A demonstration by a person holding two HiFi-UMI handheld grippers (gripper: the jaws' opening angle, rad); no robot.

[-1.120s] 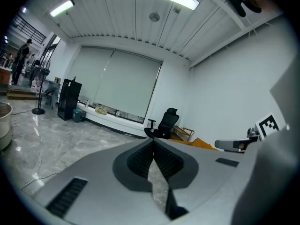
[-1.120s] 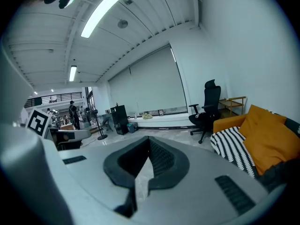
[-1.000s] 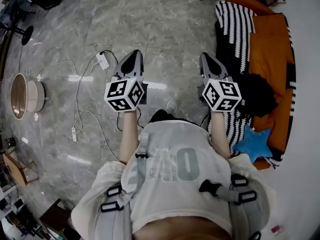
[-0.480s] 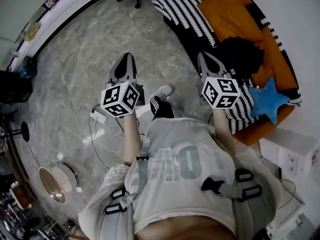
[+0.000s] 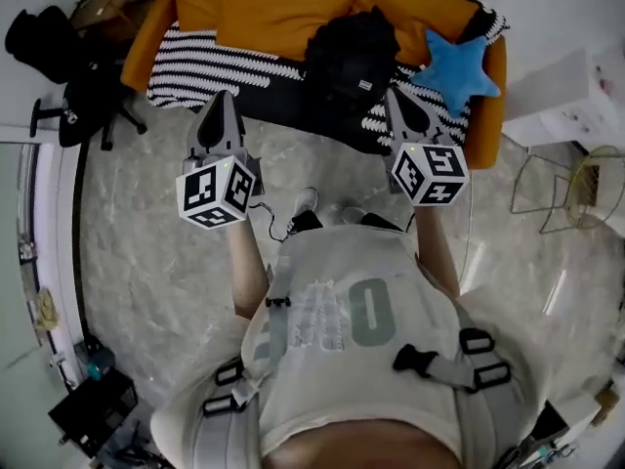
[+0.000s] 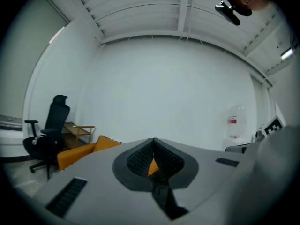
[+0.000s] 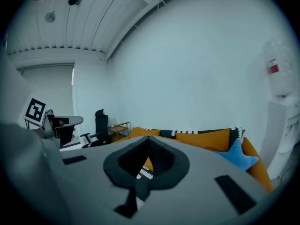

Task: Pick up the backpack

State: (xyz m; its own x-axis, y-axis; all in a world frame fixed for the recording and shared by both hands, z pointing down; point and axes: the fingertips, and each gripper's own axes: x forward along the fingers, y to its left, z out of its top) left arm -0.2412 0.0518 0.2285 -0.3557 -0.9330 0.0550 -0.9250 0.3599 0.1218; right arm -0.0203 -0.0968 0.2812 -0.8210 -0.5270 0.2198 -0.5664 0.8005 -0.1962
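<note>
A grey marble floor point(image 5: 146, 262) fills the head view, with white walls beyond. One orange sofa point(image 5: 264, 3) spans the top, its back cut off by the frame edge. One black-and-white striped blanket point(image 5: 225, 62) covers its seat. One black backpack point(image 5: 352, 52) sits on the sofa at top centre, its straps too dark to make out. One black office chair point(image 5: 83, 96) stands upper left. One blue star cushion point(image 5: 456, 66) lies upper right. Two grippers, the left gripper point(image 5: 221, 98) and the right gripper point(image 5: 396, 96), point at the sofa, jaws pressed together, holding nothing.
</note>
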